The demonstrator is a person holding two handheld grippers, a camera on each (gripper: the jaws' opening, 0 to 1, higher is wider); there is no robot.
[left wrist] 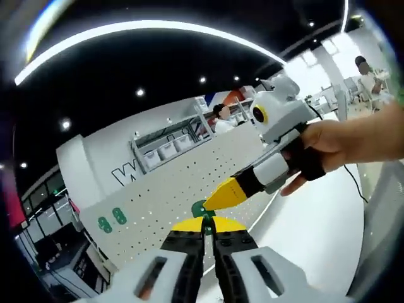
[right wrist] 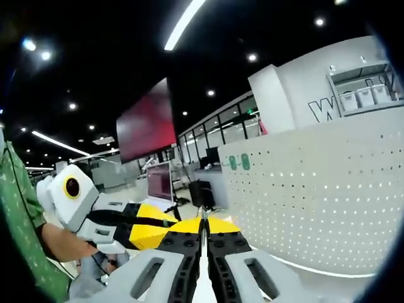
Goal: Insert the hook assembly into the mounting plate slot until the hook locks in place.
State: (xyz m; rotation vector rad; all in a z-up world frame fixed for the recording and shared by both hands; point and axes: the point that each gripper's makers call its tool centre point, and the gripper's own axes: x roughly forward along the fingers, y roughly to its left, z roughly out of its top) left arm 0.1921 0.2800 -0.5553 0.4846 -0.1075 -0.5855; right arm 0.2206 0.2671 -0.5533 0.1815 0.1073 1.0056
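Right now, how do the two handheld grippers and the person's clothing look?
Both grippers look alike: the right gripper and the left gripper each have a light grey body, black fingers with yellow tips, and a handle wrapped in black. A thin dark cable trails from the right one. The person wears a green patterned sleeve.

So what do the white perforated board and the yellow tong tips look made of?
The white perforated board looks like painted sheet metal or plastic: flat, matte, with regular holes. The yellow tips on the left tongs look like molded plastic or rubber, smooth and slightly glossy.

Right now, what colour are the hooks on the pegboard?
Green hooks on the white pegboard; clearest in the left gripper view.
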